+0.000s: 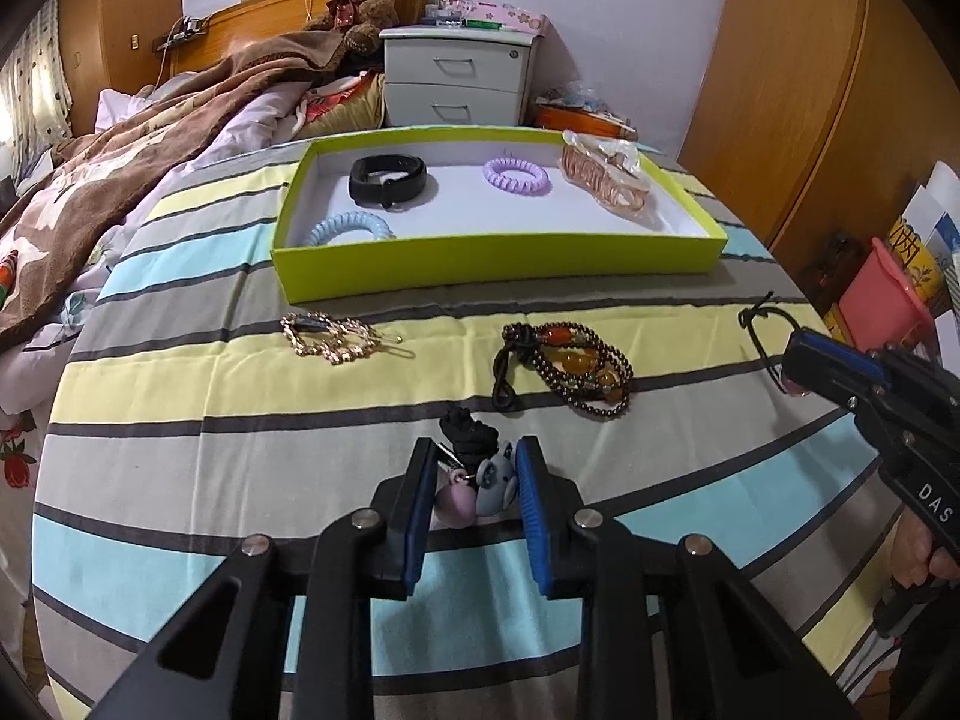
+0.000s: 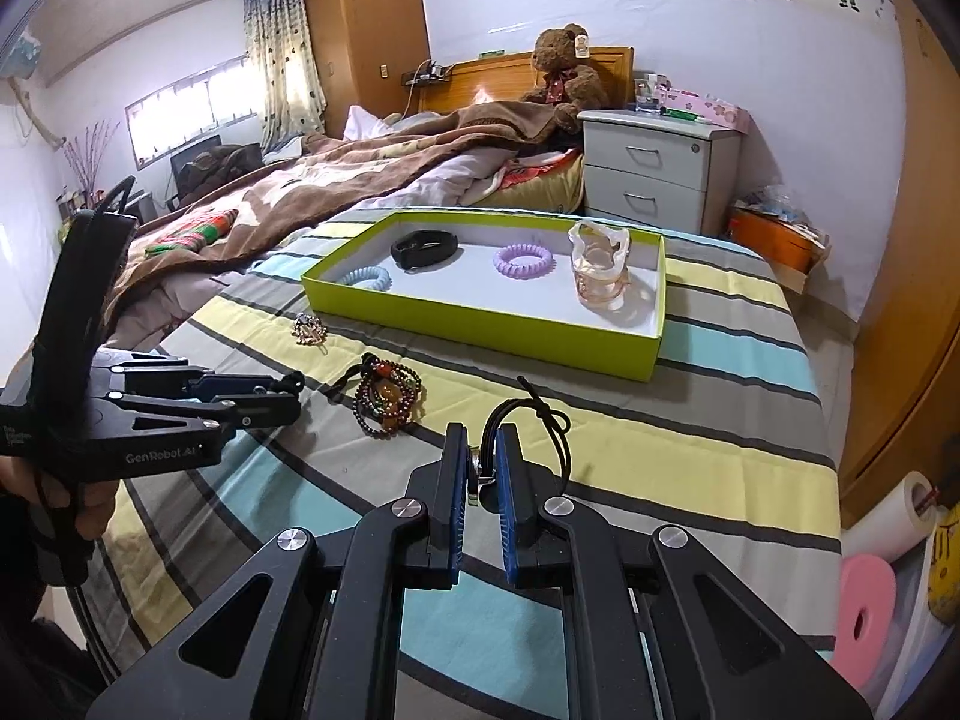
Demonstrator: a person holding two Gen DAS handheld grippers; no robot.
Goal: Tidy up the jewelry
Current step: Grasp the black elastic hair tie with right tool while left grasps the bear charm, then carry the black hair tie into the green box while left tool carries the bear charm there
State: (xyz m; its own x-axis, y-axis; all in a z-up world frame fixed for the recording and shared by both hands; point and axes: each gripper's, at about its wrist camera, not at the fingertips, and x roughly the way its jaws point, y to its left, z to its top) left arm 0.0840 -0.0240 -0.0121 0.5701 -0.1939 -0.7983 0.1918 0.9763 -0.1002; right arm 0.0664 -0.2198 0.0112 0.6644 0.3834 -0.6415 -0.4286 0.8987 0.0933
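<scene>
Since both grippers are pinching stuff right now, looks like two pieces are headed for the box: the left gripper (image 1: 474, 480) has its pads closed around a little charm bundle (image 1: 480, 483) with a black cord, and the right gripper (image 2: 482, 474) is clamped narrow on a black cord necklace (image 2: 543, 420) by its pendant end, loop dangling free. Further out, the bead bracelet (image 1: 567, 369) and gold hair clip (image 1: 333, 336) lie loose on the striped bedspread (image 1: 240, 420), while the green box (image 1: 498, 264) beyond holds a black band (image 1: 387, 180), two coil hair ties and a clear claw clip.
</scene>
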